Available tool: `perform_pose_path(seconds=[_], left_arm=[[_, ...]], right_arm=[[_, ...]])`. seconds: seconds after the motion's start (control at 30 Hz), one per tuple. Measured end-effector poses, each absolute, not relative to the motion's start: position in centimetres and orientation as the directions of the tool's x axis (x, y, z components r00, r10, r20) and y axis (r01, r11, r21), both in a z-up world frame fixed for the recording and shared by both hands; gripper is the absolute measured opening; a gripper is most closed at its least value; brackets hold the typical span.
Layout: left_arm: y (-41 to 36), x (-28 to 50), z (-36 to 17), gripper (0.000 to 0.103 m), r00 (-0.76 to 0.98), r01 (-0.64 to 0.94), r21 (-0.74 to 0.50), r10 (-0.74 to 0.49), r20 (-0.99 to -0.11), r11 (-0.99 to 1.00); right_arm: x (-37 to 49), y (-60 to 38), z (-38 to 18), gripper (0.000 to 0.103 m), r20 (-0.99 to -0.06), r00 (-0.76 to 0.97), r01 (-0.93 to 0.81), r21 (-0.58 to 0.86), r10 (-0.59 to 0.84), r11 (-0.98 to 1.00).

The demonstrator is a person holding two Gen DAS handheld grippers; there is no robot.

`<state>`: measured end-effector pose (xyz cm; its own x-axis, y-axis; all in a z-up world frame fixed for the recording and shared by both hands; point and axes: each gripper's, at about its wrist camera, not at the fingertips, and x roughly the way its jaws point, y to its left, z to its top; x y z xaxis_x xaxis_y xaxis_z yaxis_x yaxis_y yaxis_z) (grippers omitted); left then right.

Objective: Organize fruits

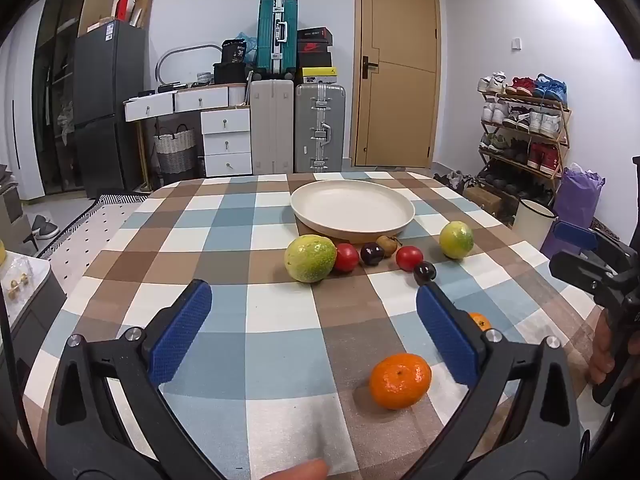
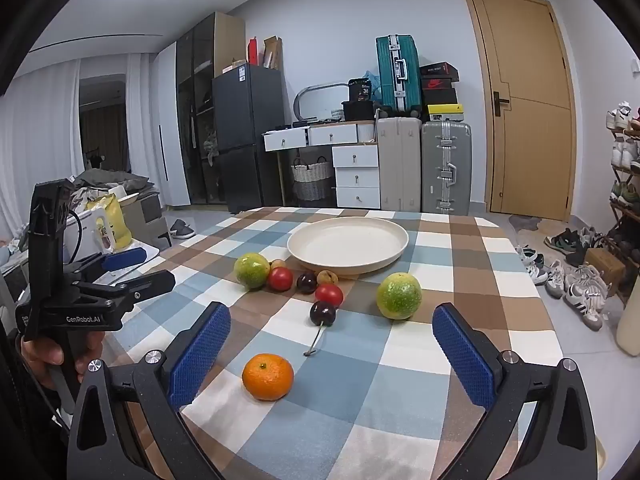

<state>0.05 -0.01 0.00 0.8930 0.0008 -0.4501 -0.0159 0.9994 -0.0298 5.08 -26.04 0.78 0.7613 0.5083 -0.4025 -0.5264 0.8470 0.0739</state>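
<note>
A cream plate [image 1: 352, 204] [image 2: 348, 242] sits empty at the far middle of the checked table. In front of it lie two green-yellow fruits [image 1: 310, 258] [image 1: 456, 239], two red tomatoes [image 1: 346, 258] [image 1: 409, 258], two dark cherries [image 1: 372, 253] [image 1: 425, 273] and a small brown fruit [image 1: 387, 245]. An orange [image 1: 400, 380] lies near my open left gripper [image 1: 314, 340], close to its right finger. A second orange [image 1: 479, 320] peeks out behind that finger. My right gripper [image 2: 330, 354] is open and empty, with an orange [image 2: 267, 376] between its fingers and a stemmed cherry [image 2: 322, 313] ahead.
The right gripper shows at the right edge of the left wrist view [image 1: 592, 256]; the left gripper shows at the left of the right wrist view [image 2: 120, 276]. Suitcases [image 1: 296, 132], drawers, a fridge and a shoe rack [image 1: 524, 128] stand beyond the table.
</note>
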Motion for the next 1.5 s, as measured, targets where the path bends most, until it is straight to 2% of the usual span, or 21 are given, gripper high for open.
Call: perform_pose_path(seconds=[1.5], left_arm=[[-0.07,-0.01,0.01,0.102,0.9,-0.016,-0.024,0.004,-0.436,1.0]], right_arm=[[5.1,-25.93,0.7,0.103,-0.398,0.763,-0.53,0.067,0.51,0.845]])
